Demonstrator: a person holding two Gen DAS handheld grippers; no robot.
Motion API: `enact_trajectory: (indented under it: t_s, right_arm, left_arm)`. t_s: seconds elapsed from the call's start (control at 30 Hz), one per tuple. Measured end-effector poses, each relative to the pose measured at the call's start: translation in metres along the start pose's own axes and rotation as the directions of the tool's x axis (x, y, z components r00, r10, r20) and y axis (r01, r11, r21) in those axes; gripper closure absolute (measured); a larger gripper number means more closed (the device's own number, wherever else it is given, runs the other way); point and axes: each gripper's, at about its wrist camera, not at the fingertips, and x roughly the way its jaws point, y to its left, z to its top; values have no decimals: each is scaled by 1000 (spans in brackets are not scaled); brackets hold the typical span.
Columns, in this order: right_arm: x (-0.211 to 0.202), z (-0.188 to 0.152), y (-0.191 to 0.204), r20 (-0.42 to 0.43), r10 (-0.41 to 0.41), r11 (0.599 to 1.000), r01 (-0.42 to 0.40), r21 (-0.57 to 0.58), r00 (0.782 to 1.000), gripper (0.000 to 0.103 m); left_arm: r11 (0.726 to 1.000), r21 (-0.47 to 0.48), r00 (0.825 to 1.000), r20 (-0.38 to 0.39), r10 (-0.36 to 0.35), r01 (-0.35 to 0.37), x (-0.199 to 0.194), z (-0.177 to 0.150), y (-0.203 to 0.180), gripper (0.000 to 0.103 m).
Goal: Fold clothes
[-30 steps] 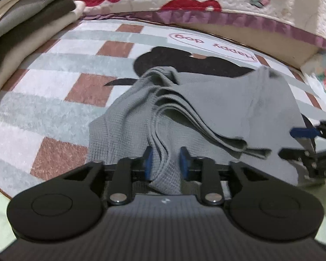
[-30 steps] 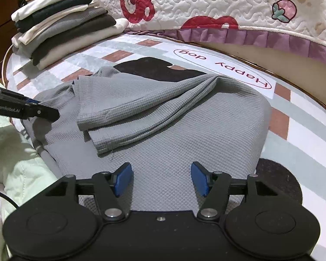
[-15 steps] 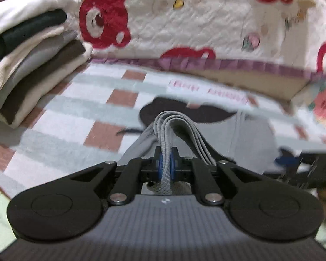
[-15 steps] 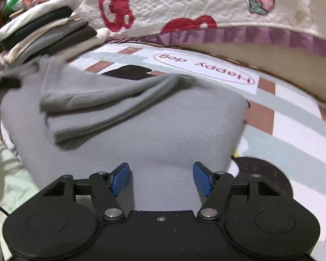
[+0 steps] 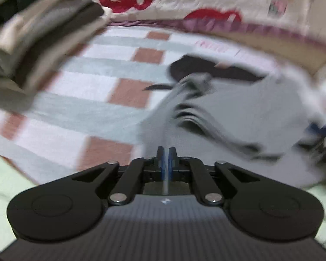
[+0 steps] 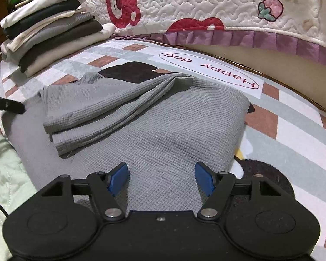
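Observation:
A grey waffle-knit garment (image 6: 173, 134) lies on the patterned rug (image 6: 293, 130), with a folded part (image 6: 93, 108) laid across its left half. My right gripper (image 6: 160, 177) hovers open over the garment's near edge, its blue pads apart with cloth below them. In the blurred left wrist view, my left gripper (image 5: 167, 158) is shut at the near left edge of the garment (image 5: 239, 113), a thin strip of cloth between its pads. One left finger (image 6: 8, 106) shows at the garment's left edge. The right gripper (image 5: 319, 132) appears as a blur on the right.
A stack of folded clothes (image 6: 50, 26) stands at the rug's far left. A quilted bedcover with red bears (image 6: 206, 6) hangs behind the rug. Pale green bedding (image 6: 4, 169) lies to the near left. "Happy dog" lettering (image 6: 208, 69) marks the rug beyond the garment.
The left gripper shut on the garment's edge, lifted it, and now holds it low with the camera swinging. The garment's left side shifted. The right gripper stayed open over the near edge.

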Motion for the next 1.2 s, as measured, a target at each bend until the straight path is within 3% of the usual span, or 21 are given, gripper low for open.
enact_trajectory:
  t_s: [0.07, 0.17, 0.23, 0.27, 0.3, 0.47, 0.57, 0.6, 0.73, 0.83, 0.9, 0.97, 1.03, 1.1, 1.17, 1.2]
  right_arm:
    - [0, 0, 1, -2, -1, 1000, 1, 0, 1000, 28]
    - [1, 1, 3, -5, -3, 1000, 3, 0, 1000, 26]
    - [1, 1, 4, -7, -4, 1000, 4, 0, 1000, 24]
    - [2, 1, 5, -8, -5, 1000, 5, 0, 1000, 23]
    - [2, 1, 5, -9, -6, 1000, 6, 0, 1000, 22]
    - [3, 2, 8, -15, -8, 1000, 8, 0, 1000, 21]
    - [2, 2, 5, -21, 1, 1000, -1, 5, 1000, 21]
    - [1, 3, 5, -23, 4, 1000, -4, 8, 1000, 21]
    - [1, 3, 3, -26, 14, 1000, -14, 20, 1000, 21]
    - [1, 2, 4, -28, 13, 1000, -13, 16, 1000, 21]
    - [1, 2, 5, -30, 11, 1000, -10, 12, 1000, 21]
    - [1, 2, 5, -32, 9, 1000, -8, 8, 999, 21]
    - [1, 3, 6, -35, 7, 1000, -7, 6, 999, 21]
    - [1, 2, 5, -36, 9, 1000, -8, 6, 999, 21]
    - [1, 2, 4, -36, 11, 1000, -10, 6, 999, 21]
    - [1, 2, 4, -36, 11, 1000, -11, 7, 999, 21]
  left_arm:
    - [998, 36, 998, -12, 56, -56, -2, -2, 1, 98]
    - [996, -42, 997, 25, -79, 80, -18, 4, 11, 92]
    - [986, -12, 984, 65, -168, 169, -25, 13, 0, 75]
    - [977, 5, 974, 83, -212, 213, -29, 17, -6, 57]
    - [966, 43, 962, 91, -257, 254, -30, 21, -18, 51]
    - [903, 235, 928, 8, -373, 361, -10, 31, -85, 47]
    - [868, 317, 921, -55, -385, 382, 9, 28, -116, 43]
    - [863, 343, 926, -71, -370, 371, 17, 27, -124, 43]
    - [864, 406, 952, -64, -298, 298, 28, 29, -142, 39]
    - [862, 399, 950, -123, -288, 313, 37, 29, -146, 31]
    - [858, 433, 961, -146, -234, 275, 43, 24, -153, 19]
    - [851, 466, 970, -139, -202, 244, 44, 19, -157, 17]
    - [858, 453, 970, -143, -199, 243, 44, 19, -155, 22]
    - [868, 435, 970, -140, -199, 241, 43, 25, -150, 65]
    - [868, 440, 972, -144, -185, 230, 42, 35, -144, 93]
    - [874, 435, 976, -134, -173, 215, 41, 42, -140, 93]
